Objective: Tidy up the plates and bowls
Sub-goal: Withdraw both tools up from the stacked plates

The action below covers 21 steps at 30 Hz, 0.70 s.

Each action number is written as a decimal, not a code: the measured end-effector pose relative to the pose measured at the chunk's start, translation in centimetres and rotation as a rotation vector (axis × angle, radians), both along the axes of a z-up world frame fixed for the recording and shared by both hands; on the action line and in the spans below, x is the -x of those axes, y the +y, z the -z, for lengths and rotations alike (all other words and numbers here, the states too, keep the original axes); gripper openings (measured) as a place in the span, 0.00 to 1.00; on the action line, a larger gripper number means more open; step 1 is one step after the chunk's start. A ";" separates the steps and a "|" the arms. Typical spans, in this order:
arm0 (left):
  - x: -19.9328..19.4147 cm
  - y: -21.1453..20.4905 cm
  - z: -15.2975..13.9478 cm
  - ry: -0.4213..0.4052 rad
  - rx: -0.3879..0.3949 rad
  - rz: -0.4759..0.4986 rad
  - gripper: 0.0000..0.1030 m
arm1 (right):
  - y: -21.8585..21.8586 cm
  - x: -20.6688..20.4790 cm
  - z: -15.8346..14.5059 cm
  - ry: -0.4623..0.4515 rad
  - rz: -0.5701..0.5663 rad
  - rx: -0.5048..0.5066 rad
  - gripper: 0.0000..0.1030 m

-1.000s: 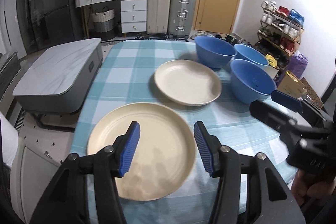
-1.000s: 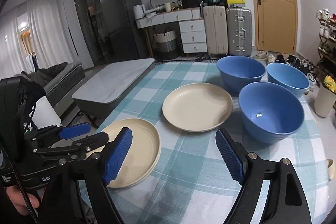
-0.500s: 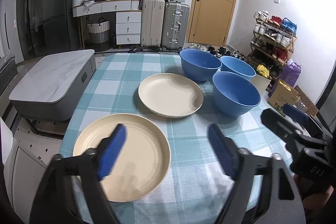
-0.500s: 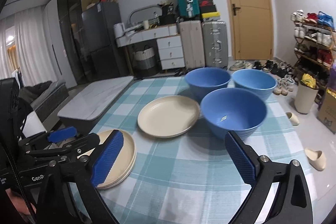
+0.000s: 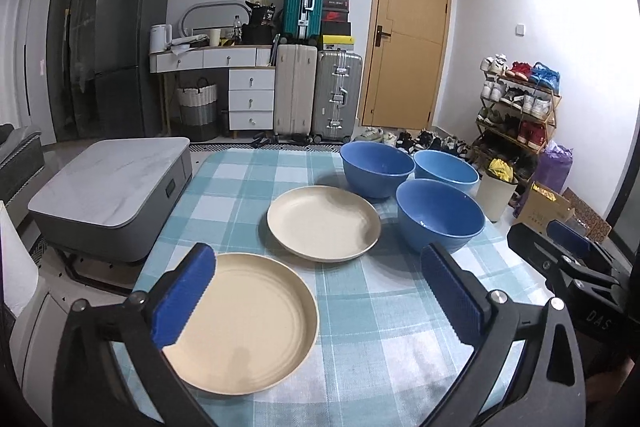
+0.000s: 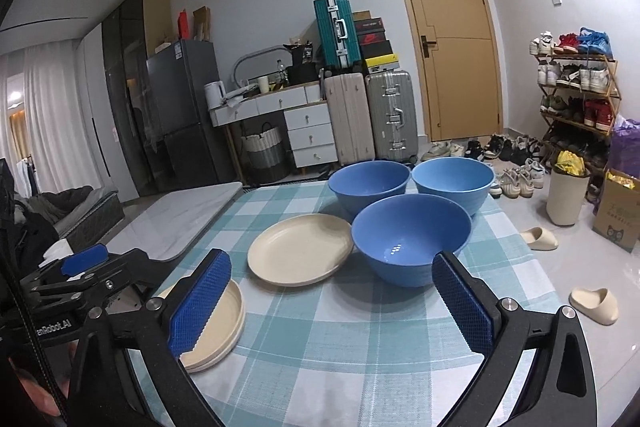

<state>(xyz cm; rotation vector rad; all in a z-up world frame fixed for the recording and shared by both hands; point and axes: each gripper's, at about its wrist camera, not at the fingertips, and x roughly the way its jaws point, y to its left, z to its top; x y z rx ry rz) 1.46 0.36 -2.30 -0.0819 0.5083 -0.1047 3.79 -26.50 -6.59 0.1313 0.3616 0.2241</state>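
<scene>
Two stacked cream plates (image 5: 244, 323) lie at the near left of the checked table (image 5: 384, 307); the stack also shows in the right wrist view (image 6: 216, 331). A single cream plate (image 5: 323, 223) (image 6: 299, 249) lies in the middle. Three blue bowls stand at the right: a near one (image 5: 440, 221) (image 6: 412, 239) and two behind (image 5: 378, 167) (image 5: 446, 173). My left gripper (image 5: 316, 303) is open and empty above the near stack. My right gripper (image 6: 332, 311) is open and empty, short of the near bowl.
A grey marble-topped low table (image 5: 108, 195) stands left of the checked table. Suitcases (image 5: 316, 95) and a door (image 5: 404, 51) are behind. A shoe rack (image 5: 516, 107), a bin (image 5: 496, 193) and boxes stand at the right. Slippers (image 6: 592, 303) lie on the floor.
Both grippers have drawn back and risen from the table. The left gripper's jaws have opened wide above the near stack of plates. The plates and bowls have not moved.
</scene>
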 end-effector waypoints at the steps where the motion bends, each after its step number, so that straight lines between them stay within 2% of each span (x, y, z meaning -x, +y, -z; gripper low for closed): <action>1: 0.0 -0.1 0.1 0.004 -0.002 0.000 1.00 | 0.0 0.1 0.0 0.004 -0.001 0.001 0.99; 12: -0.3 0.0 0.2 0.008 -0.026 -0.043 1.00 | -0.1 -0.4 0.6 0.022 0.034 0.012 0.99; 21: -1.2 0.4 0.5 0.026 -0.012 -0.024 1.00 | 0.2 -0.5 0.4 -0.018 0.089 0.058 0.99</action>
